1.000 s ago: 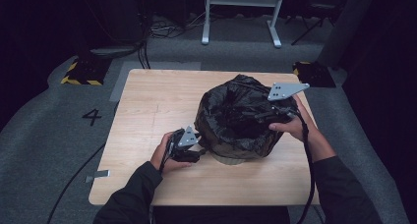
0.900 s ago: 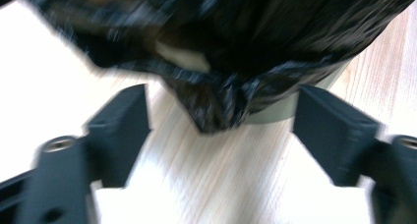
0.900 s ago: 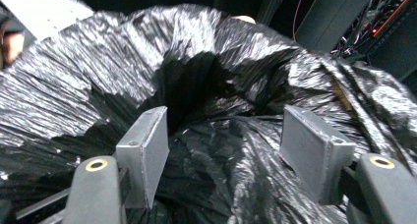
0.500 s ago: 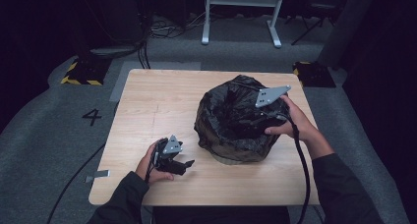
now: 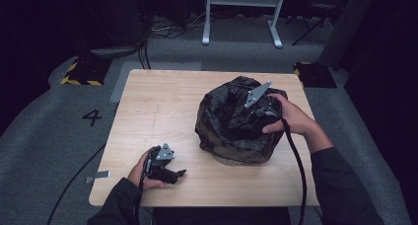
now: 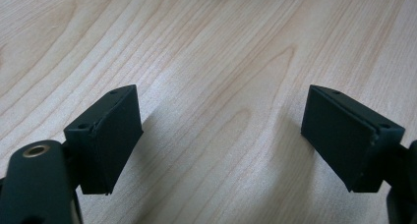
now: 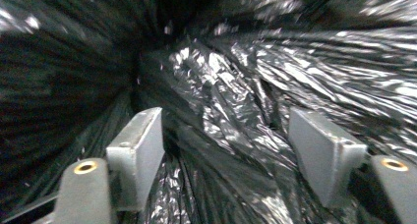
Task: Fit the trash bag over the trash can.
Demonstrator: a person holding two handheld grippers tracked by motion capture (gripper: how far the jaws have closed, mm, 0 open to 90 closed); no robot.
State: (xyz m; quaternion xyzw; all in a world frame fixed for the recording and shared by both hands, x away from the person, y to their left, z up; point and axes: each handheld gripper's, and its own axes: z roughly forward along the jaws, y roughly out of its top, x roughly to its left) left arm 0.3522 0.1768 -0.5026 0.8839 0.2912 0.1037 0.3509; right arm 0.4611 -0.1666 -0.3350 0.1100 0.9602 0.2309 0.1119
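Note:
A crumpled black bin bag point(image 5: 231, 129) covers a round container on the right half of the wooden table point(image 5: 162, 101). My right gripper point(image 5: 252, 114) points into the bag's top from its right side. Its jaws have just been opening and stand apart, with shiny folds of the bag point(image 7: 231, 111) between them but not pinched. My left gripper point(image 5: 177, 175) lies low near the table's front left, apart from the bag. Its jaws have also just been opening. In the left gripper view they point(image 6: 221, 130) stand wide with bare wood between them.
A pale rim point(image 5: 231, 161) shows under the bag's front. The table's front edge point(image 5: 197, 204) runs just behind my left hand. On the floor are a painted 4 point(image 5: 92, 117), striped blocks point(image 5: 79, 73) and a white frame point(image 5: 241, 15).
My left gripper has drawn away from the bag toward the front left and sunk to the tabletop, empty. My right gripper has dipped left into the bag's top.

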